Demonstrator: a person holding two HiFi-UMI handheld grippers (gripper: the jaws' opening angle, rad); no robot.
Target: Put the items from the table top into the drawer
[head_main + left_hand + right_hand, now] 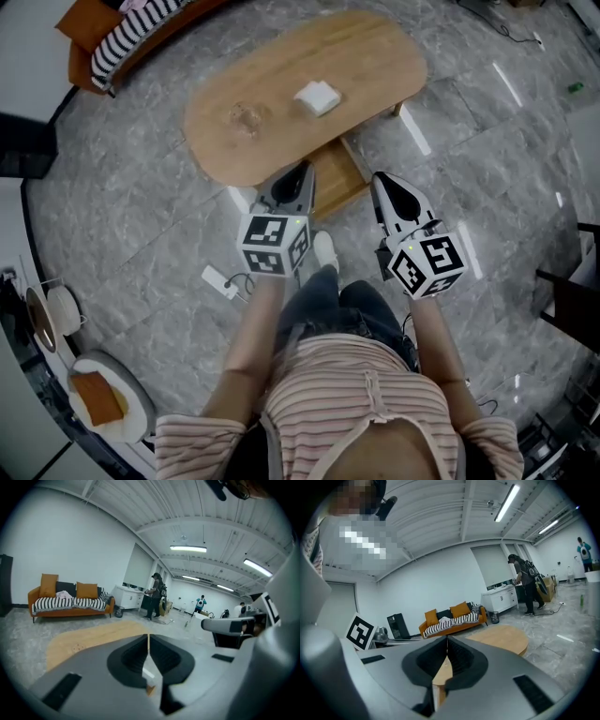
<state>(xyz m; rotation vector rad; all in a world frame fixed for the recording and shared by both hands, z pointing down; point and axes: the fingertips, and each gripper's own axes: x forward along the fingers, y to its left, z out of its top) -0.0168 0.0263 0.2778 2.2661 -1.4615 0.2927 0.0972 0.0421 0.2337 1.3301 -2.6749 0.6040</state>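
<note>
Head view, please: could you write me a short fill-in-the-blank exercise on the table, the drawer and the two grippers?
1. The oval table has a top made of ____.
2. In the head view, the white item lies to the ____ of the clear item.
3. The drawer under the table stands ____.
4. The left gripper and the right gripper are empty, each with its jaws ____.

Missing words: wood; right; open; shut.

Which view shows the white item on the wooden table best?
The head view: the white item lies unobstructed on the table. Both gripper views show only part of the table past their tongs; the item cannot be made out.
</note>
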